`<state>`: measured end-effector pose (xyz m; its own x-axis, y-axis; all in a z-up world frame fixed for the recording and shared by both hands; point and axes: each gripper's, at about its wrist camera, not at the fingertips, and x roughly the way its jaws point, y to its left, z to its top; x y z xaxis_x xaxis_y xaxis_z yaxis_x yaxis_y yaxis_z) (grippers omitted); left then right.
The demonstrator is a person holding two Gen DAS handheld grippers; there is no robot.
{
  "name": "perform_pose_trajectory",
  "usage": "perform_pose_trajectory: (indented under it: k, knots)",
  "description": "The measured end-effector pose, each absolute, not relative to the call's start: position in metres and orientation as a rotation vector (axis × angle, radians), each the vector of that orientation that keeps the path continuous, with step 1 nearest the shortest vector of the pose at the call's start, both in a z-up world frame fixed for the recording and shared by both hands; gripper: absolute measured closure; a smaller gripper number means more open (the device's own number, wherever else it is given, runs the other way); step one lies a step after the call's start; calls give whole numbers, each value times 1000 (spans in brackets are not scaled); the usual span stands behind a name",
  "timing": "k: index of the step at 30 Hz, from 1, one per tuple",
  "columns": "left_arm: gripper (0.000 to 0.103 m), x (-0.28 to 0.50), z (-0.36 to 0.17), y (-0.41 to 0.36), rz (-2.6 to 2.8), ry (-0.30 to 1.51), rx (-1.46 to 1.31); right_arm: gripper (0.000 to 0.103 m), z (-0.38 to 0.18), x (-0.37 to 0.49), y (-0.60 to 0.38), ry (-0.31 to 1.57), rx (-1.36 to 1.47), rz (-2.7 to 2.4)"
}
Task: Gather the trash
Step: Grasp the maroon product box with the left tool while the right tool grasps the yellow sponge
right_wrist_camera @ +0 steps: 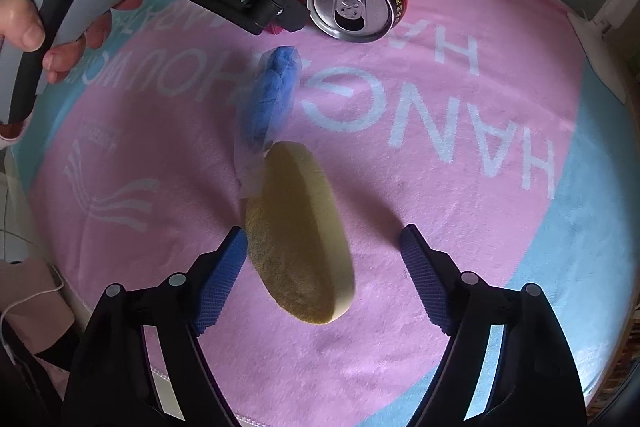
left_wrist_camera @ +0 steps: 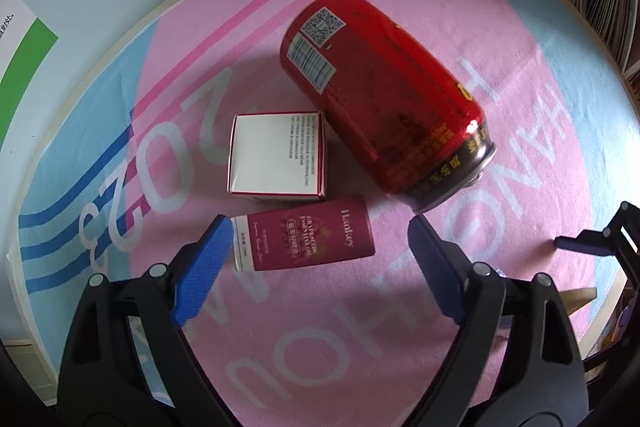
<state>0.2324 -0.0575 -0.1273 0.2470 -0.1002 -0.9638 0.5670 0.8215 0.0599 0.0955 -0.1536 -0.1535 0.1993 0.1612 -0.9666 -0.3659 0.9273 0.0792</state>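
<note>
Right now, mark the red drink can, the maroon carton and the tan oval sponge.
Red drink can (left_wrist_camera: 384, 91), left wrist view, on its side wall.
Maroon carton (left_wrist_camera: 308, 235), left wrist view, on its printed face.
Tan oval sponge (right_wrist_camera: 300, 231), right wrist view, on its flat top.

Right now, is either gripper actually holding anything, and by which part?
Nothing is held. The left gripper straddles the maroon box, the right gripper the yellow sponge; neither pair of jaws has closed on it.

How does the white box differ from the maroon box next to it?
The white box is squarer, mostly white with small black text on one side; the maroon box is longer and flatter, dark red with gold print and a white end. The white box lies farther from the left gripper, whose open jaws straddle the maroon box. Both rest on the pink mat.
</note>
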Motion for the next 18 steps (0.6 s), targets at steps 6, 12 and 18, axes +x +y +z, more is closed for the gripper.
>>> perform_pose_trajectory:
  k: [6, 12, 18]
  knots:
    - [35, 232, -125, -55, -453, 1215, 483, 54, -143, 94, -166, 1350, -71, 374]
    - [36, 231, -123, -46, -457, 1233, 453, 73, -137, 90, -185, 1366, 66, 384]
    - [36, 228, -117, -43, -458, 1228, 456, 85, -127, 86, -195, 1357, 137, 412]
